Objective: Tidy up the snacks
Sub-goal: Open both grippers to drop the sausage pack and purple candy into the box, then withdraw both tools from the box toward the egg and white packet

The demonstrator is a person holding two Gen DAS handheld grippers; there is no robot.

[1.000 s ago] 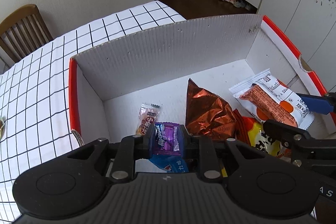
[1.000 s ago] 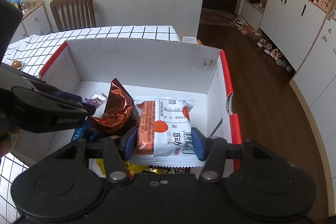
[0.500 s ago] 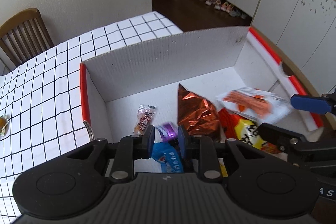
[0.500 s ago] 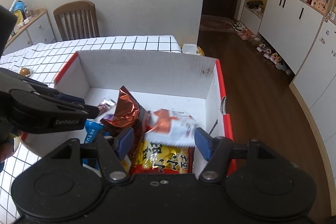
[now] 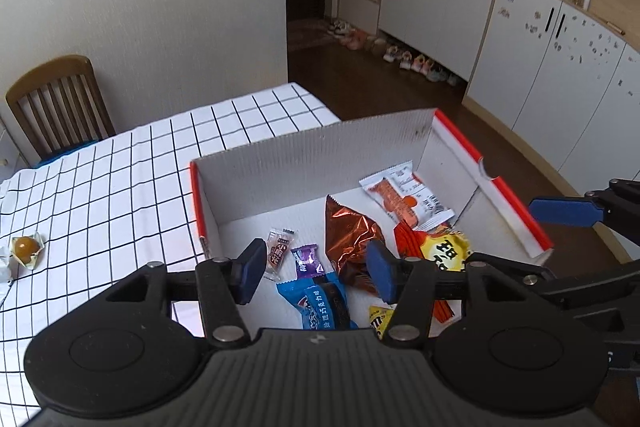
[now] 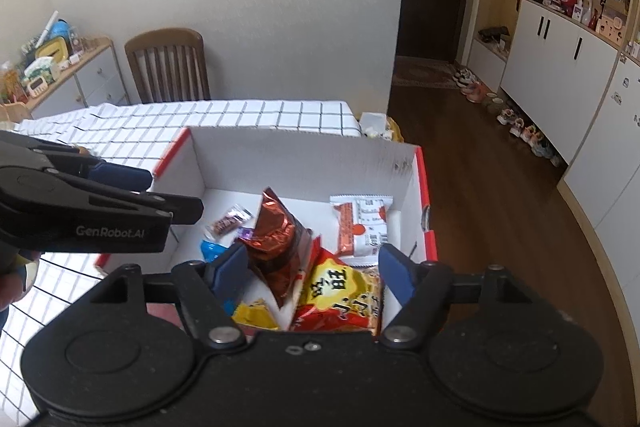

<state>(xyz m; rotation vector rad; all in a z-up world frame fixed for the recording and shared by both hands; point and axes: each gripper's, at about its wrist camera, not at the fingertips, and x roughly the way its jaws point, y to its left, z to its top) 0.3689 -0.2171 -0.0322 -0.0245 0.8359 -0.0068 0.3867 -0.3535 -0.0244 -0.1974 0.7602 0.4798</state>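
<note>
A white cardboard box with red rims [image 5: 312,151] [image 6: 296,151] sits at the table's end and holds several snacks. Inside lie a white-and-orange packet [image 5: 404,201] [image 6: 362,223], a copper foil bag [image 5: 350,231] [image 6: 280,231], a red-and-yellow bag [image 5: 440,247] [image 6: 340,291], a small purple candy [image 5: 306,261], a pink candy [image 5: 279,251] [image 6: 230,221] and a blue packet [image 5: 320,305]. My left gripper [image 5: 316,275] hovers open above the box's near side, holding nothing. My right gripper [image 6: 310,273] hangs open and empty over the near right part.
A wrapped orange sweet [image 5: 25,249] lies on the checked tablecloth [image 5: 120,179] left of the box. A wooden chair [image 5: 56,103] [image 6: 168,65] stands at the far end. White cabinets [image 5: 500,27] and shoes on the floor [image 6: 516,123] line the right side.
Both grippers opened and rose away from the box. The purple candy dropped from the left one and the white-and-orange packet from the right one; both now lie inside.
</note>
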